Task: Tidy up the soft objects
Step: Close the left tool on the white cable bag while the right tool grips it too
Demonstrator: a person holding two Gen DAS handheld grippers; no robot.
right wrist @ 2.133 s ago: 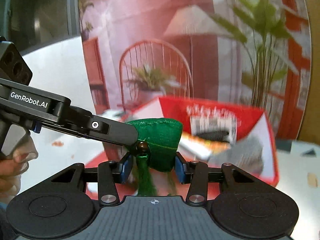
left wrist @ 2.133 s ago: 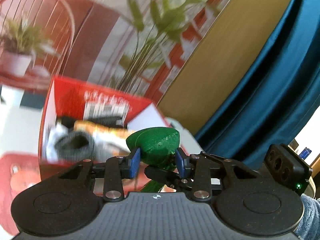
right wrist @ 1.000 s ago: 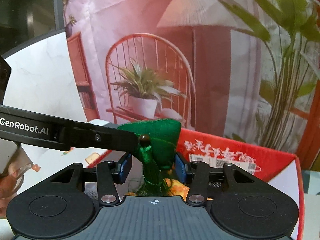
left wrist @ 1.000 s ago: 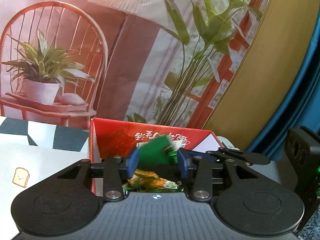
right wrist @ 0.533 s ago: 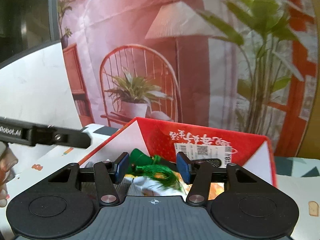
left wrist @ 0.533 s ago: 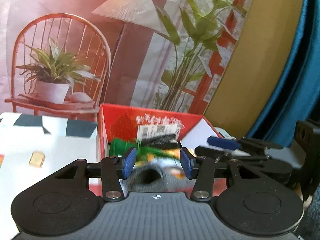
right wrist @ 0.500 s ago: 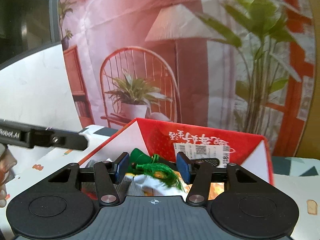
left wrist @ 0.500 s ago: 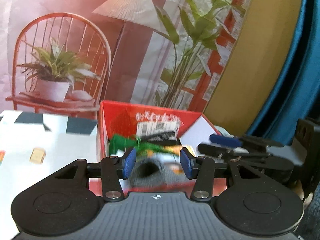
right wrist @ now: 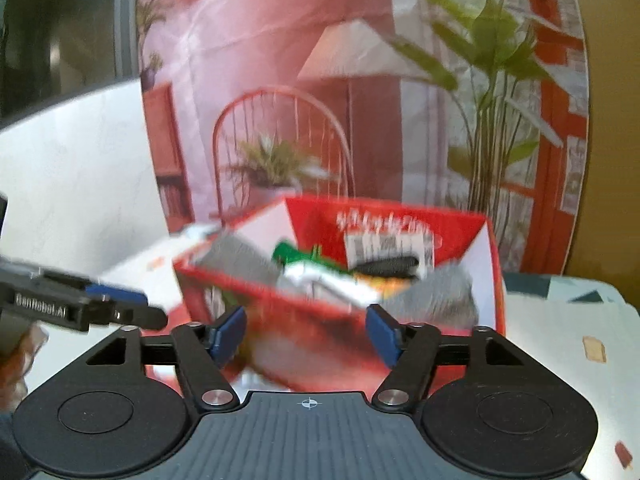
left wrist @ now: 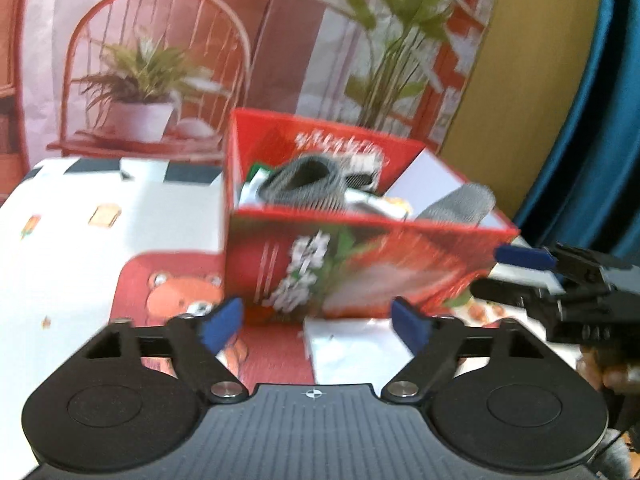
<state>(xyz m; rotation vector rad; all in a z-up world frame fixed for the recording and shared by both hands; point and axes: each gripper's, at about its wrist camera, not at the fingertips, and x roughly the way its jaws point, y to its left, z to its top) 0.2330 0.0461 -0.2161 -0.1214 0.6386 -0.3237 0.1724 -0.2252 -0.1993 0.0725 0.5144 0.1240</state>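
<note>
1. The left gripper [left wrist: 316,322] has its fingers spread wide and holds nothing.
2. The right gripper [right wrist: 306,332] is also spread and holds nothing.
3. The red box [left wrist: 360,264] stands on the table [left wrist: 60,264] in front of both.
4. A green pouch [right wrist: 292,254] lies inside the box beside grey socks [left wrist: 304,184].
</note>
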